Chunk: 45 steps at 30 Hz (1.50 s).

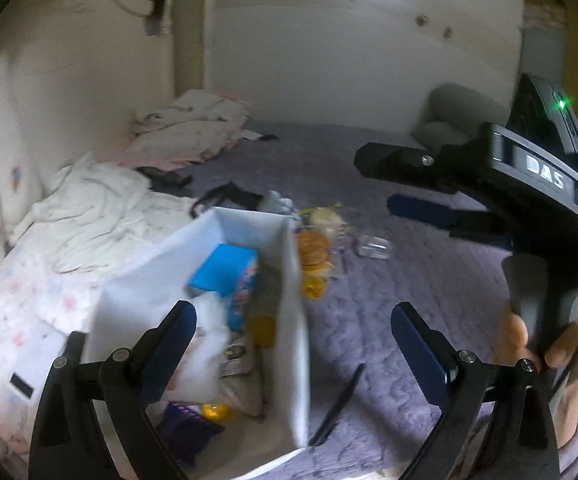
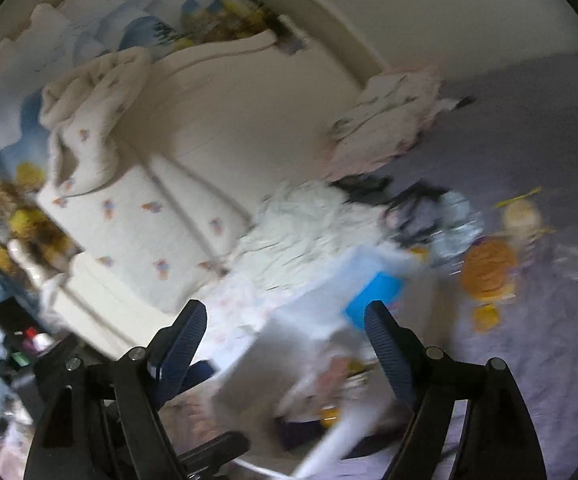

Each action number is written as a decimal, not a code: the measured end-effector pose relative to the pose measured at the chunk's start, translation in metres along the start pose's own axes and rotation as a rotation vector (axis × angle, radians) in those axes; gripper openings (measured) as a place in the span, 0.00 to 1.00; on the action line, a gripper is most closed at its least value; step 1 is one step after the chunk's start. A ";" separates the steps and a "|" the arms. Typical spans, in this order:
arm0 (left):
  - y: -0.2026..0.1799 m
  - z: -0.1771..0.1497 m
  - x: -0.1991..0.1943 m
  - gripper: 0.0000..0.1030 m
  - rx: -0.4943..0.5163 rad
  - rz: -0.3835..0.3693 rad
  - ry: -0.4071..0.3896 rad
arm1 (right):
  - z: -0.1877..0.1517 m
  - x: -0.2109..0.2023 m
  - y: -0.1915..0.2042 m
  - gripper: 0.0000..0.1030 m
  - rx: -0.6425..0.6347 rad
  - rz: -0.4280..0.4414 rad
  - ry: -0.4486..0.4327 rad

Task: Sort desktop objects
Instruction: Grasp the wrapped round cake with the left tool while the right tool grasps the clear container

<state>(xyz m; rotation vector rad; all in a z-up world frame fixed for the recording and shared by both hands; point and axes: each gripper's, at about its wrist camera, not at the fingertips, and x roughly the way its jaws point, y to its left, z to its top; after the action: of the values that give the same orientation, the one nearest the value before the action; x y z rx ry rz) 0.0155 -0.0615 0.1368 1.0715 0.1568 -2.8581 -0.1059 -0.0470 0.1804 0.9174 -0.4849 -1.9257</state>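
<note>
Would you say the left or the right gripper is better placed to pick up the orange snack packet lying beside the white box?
Probably the right gripper: in the left wrist view it hangs open beyond the white box, on the orange snack packet side. The left gripper, also open and empty, straddles the box's near wall.

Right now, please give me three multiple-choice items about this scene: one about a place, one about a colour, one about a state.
1. Where does the blue box lie?
A. inside the white bin
B. on the purple bedspread
C. on the pillows

2. What colour is the snack packet beside the bin?
A. green
B. orange
C. black

3. How is the left gripper?
A. shut on the blue box
B. shut on the bin wall
C. open

Key: 1 A, the bin walls surround it; 2 B, orange in both views; 3 C, fingers wide apart, gripping nothing.
</note>
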 end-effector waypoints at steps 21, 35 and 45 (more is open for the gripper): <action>-0.103 0.015 0.203 0.94 0.064 -0.057 0.161 | -0.006 -0.050 -0.231 0.77 0.238 -0.401 -0.044; -0.058 0.023 0.299 0.94 -0.040 0.133 0.206 | -0.009 0.020 -0.277 0.78 0.103 -0.576 0.044; -0.045 0.028 0.348 1.00 0.026 0.243 0.258 | -0.001 0.057 -0.302 0.74 0.093 -0.564 0.013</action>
<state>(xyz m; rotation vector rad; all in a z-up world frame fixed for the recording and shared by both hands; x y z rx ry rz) -0.2690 -0.0360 -0.0688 1.3582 0.0044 -2.5085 -0.2949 0.0546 -0.0392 1.2208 -0.3288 -2.4129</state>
